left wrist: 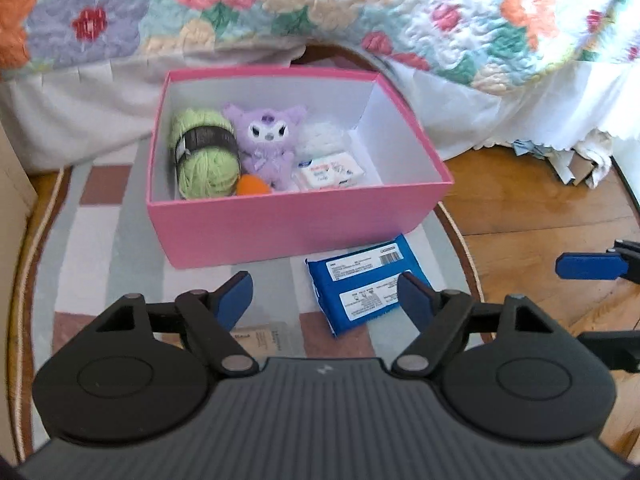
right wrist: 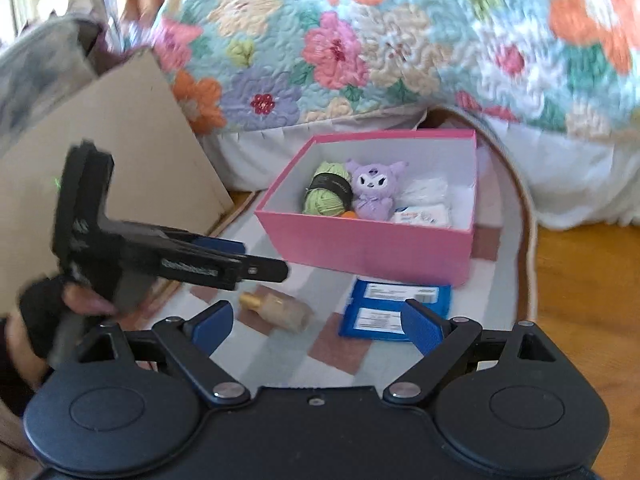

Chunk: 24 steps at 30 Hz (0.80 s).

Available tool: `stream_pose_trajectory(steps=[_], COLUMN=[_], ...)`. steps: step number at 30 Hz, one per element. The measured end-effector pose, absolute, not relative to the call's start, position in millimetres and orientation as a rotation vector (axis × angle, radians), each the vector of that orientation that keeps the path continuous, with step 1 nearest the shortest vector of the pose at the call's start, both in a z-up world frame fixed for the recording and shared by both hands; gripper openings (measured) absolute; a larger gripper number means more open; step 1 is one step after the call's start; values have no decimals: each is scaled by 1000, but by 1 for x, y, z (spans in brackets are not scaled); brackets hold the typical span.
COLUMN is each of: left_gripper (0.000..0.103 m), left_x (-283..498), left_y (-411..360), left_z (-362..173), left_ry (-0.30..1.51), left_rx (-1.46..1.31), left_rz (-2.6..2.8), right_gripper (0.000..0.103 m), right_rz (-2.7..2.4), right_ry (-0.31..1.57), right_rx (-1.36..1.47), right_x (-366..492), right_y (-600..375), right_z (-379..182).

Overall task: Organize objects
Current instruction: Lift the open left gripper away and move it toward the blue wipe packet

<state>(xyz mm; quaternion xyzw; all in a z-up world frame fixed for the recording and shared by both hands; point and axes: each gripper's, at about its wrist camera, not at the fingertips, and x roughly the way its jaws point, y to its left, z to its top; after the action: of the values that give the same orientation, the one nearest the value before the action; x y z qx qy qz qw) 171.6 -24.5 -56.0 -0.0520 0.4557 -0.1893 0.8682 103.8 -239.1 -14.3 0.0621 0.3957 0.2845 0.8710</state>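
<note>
A pink box [left wrist: 296, 236] stands on the rug and holds green yarn [left wrist: 204, 156], a purple plush toy [left wrist: 268, 140], a tissue pack [left wrist: 330, 172], a small orange item [left wrist: 252, 186] and something white and fluffy [left wrist: 320, 136]. A blue packet [left wrist: 360, 292] lies label-up just in front of the box. My left gripper [left wrist: 324, 284] hangs open above the rug, its right finger over the packet's edge. A beige bottle [right wrist: 280, 310] lies on its side left of the blue packet [right wrist: 392, 304]. My right gripper [right wrist: 316, 312] is open above both, holding nothing.
A floral quilt [left wrist: 360, 8] hangs over the bed behind the box. The patterned oval rug [left wrist: 100, 240] ends at wood floor [left wrist: 540, 208] on the right. A cardboard panel [right wrist: 112, 152] leans at the left. A gloved hand [right wrist: 44, 312] holds the left gripper [right wrist: 280, 270].
</note>
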Motion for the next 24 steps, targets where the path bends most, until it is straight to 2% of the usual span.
stream_pose_trajectory(steps=[5,7,9,16,20,24], left_gripper=[68,63,59,53,50,44], left_x=[193,201,206,208,199,200], left_y=[-45,-52,-59,-75,-86,-89], left_z=[-76,-88,-101,-138,-148,-160], left_ry=[1003,1024,1032,1056,1068,1086], left_rx=[-141,-172,-176,-125,-98,-77], left_rz=[-405,-405,-387,-319,-321,-271], right_gripper=[93,92,85,74,65,65], right_rz=[471,426,375,368,338,371], right_ry=[827,830,818,881,916,952], right_rx=[104,98,84,114,127,120], right_x=[131,143,153,176,178,188], right_y=[-247,-252,-254,-258,-256,-255], right_z=[-43,-57,-73,-123,-153,-165])
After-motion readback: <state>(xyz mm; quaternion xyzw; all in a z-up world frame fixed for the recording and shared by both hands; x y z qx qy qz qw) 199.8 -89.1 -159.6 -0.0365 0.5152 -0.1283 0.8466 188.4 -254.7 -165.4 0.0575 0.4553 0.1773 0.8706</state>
